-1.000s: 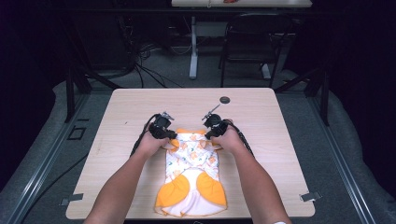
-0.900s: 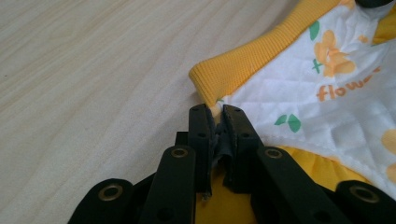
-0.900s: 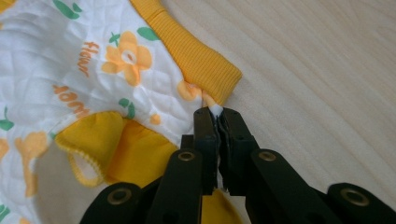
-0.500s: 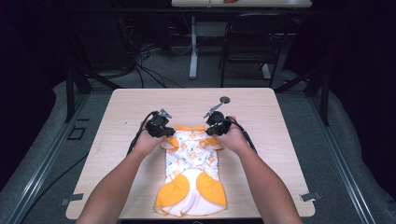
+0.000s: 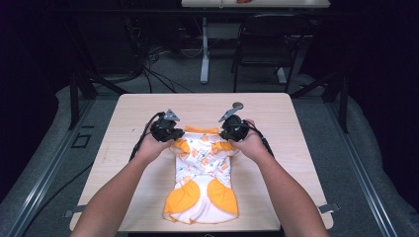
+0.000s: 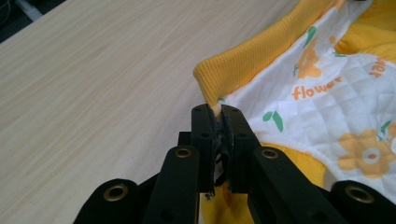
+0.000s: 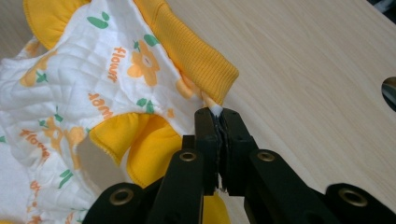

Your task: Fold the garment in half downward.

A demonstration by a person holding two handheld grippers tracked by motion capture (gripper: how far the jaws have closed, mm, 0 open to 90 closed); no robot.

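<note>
Where claws pinch: garment corners.

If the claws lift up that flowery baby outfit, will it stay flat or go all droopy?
Probably droopy: the baby outfit is soft quilted cloth, already wrinkled. It likely hangs from the left claw and right claw, which pinch its corners. It looks light.

The garment ran off the right and top edges in the left gripper view. In the high view, the small dark thing behind the right gripper was too tiny to identify.
</note>
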